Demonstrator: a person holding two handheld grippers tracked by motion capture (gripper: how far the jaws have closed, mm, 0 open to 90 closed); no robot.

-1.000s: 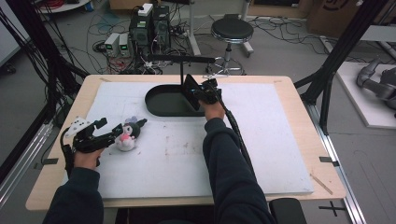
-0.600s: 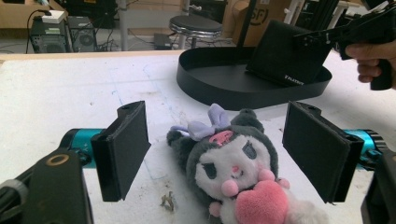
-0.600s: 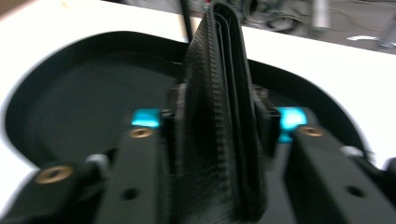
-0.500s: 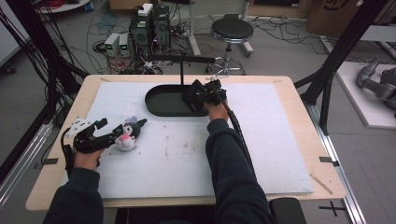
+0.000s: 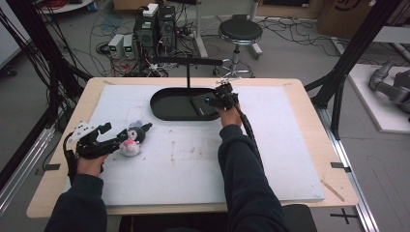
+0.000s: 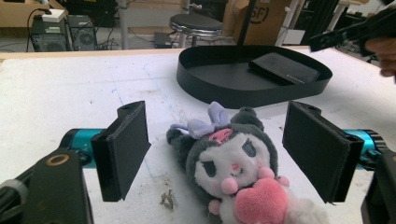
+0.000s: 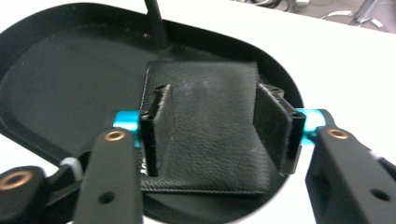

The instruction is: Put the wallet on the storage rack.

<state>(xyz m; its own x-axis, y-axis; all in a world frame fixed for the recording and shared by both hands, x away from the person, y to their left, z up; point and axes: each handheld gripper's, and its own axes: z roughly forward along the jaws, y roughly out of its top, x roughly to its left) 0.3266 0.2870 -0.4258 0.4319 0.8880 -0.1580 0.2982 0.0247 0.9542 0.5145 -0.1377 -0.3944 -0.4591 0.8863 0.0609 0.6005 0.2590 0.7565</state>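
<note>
Near the left edge of the bench (image 5: 300,159), a plush toy (image 5: 131,141) lies on the white mat (image 5: 193,164). It has a dark hood, a lilac bow, a white face and a pink heart at its chest. The left tool (image 5: 126,137) is set around it: in the left gripper view the two black jaws stand wide apart, one on each side of the toy's head (image 6: 224,158), and neither pad touches it. The left tool is open. The person's left hand (image 5: 89,162) holds it, with the dark sleeve entering from the bottom of the high view.

Farther back, near the middle of the bench, sits a black oval tray (image 5: 167,108) with a raised rim. A thin black post (image 5: 188,77) rises from the tray and carries a horizontal bar at its top. A black leather wallet (image 7: 205,126) lies flat inside the right end of the tray. The right tool (image 7: 219,126) is positioned over the wallet, jaws spread to either side of it; the right tool is open, and contact with the wallet cannot be determined. The person's right hand (image 5: 231,114) grips this tool at the tray's right end.

Beyond the bench, a round stool (image 5: 240,33) stands on the floor among cables.
</note>
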